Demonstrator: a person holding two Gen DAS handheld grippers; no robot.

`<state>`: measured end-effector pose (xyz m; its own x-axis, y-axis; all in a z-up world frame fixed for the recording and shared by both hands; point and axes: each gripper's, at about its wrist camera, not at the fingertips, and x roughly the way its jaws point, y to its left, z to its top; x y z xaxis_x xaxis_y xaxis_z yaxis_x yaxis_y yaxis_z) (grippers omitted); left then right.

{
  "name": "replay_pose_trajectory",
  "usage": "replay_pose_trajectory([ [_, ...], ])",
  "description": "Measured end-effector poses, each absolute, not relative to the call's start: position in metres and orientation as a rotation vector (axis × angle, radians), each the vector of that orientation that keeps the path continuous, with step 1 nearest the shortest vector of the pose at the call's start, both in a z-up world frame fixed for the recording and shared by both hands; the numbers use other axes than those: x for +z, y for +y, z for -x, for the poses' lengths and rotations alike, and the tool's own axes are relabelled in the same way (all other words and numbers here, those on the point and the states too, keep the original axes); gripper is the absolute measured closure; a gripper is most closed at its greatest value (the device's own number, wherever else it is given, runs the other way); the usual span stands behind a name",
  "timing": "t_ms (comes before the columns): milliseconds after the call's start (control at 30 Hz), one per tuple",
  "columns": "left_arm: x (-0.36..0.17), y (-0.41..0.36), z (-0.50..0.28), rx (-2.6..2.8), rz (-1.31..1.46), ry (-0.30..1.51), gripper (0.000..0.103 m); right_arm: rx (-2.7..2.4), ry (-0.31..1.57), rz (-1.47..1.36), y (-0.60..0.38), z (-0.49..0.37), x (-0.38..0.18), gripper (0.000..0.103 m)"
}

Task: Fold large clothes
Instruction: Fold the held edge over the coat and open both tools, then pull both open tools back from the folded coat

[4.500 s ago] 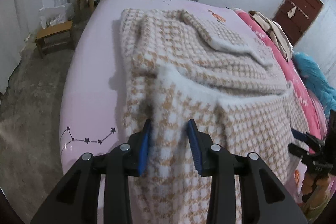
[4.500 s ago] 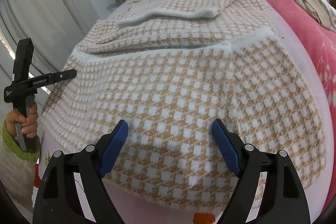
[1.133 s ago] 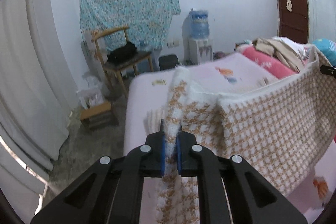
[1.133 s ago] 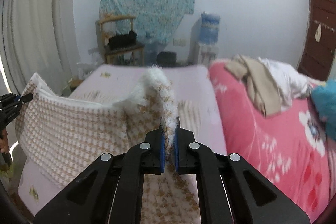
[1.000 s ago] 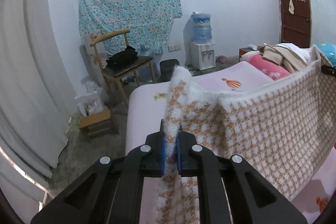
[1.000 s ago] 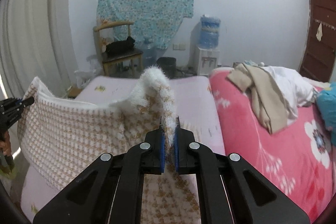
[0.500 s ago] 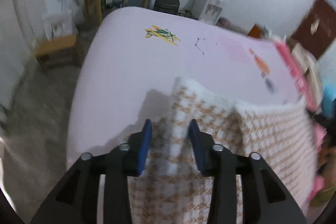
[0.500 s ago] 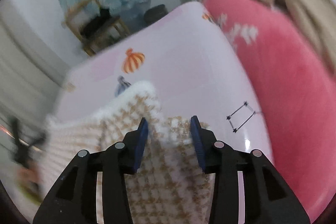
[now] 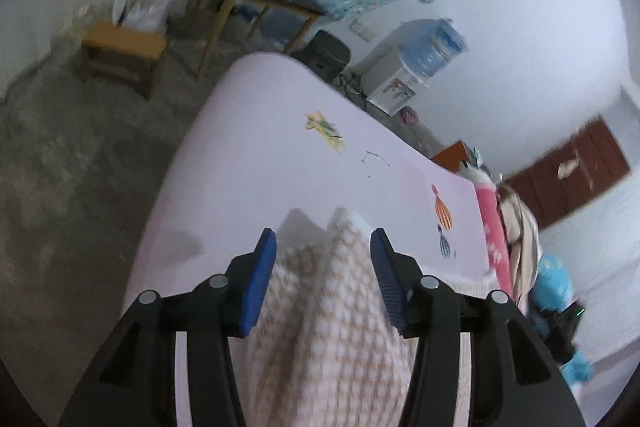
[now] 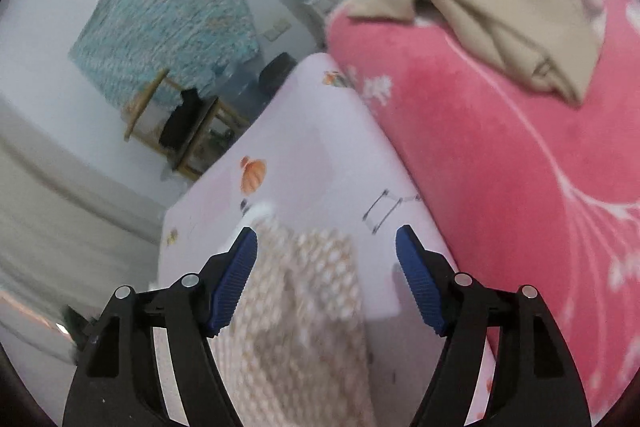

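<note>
Release, I judge, is the step in hand. From the left wrist camera I see my left tongs [image 9: 323,245] with jaws opening; the fuzzy tan-and-white houndstooth knit garment [image 9: 332,311] bunches between the blue pads [image 9: 258,283], peaking toward twelve o'clock, apparently no longer pinched. It lies on the pale lilac printed bed sheet [image 9: 256,163], probably laid there to finish a fold.

From the right wrist camera my right tongs [image 10: 326,251] stand wide and are opening further; the same garment sits toward the seven o'clock pad, loose on the sheet. A pink floral blanket [image 10: 500,163] fills three o'clock, beige clothes [image 10: 492,15] piled at one o'clock.
</note>
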<state>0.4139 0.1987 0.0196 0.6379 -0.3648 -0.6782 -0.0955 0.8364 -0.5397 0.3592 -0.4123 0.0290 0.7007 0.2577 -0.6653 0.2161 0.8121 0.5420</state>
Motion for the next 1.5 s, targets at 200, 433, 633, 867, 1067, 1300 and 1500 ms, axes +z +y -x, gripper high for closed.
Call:
replay_pose_trajectory([
  [200, 0.061, 0.131, -0.322, -0.245, 0.243, 0.826, 0.024, 0.071, 0.752, -0.338, -0.336, -0.263, 0.072, 0.022],
  [433, 0.060, 0.080, -0.196, -0.216, 0.110, 0.728, 0.006, 0.106, 0.696, -0.152, -0.259, -0.178, 0.072, 0.009],
  [633, 0.050, 0.037, -0.142, -0.152, 0.032, 0.681, 0.006, 0.017, 0.680, -0.086, -0.226, -0.134, 0.057, 0.008],
  [867, 0.045, 0.005, -0.132, -0.047, -0.007, 0.684, 0.005, -0.076, 0.642, -0.091, -0.218, -0.117, 0.056, 0.008],
  [1067, 0.039, -0.009, -0.148, 0.073, -0.107, 0.718, 0.005, -0.080, 0.648, -0.015, -0.203, -0.123, 0.051, 0.008],
  [1300, 0.025, -0.007, -0.159, 0.077, -0.034, 0.762, 0.006, -0.083, 0.677, 0.003, -0.191, -0.139, 0.039, 0.008],
  [1500, 0.020, -0.004, -0.161, 0.075, -0.020, 0.800, 0.005, -0.089, 0.720, 0.016, -0.187, -0.147, 0.029, 0.008],
])
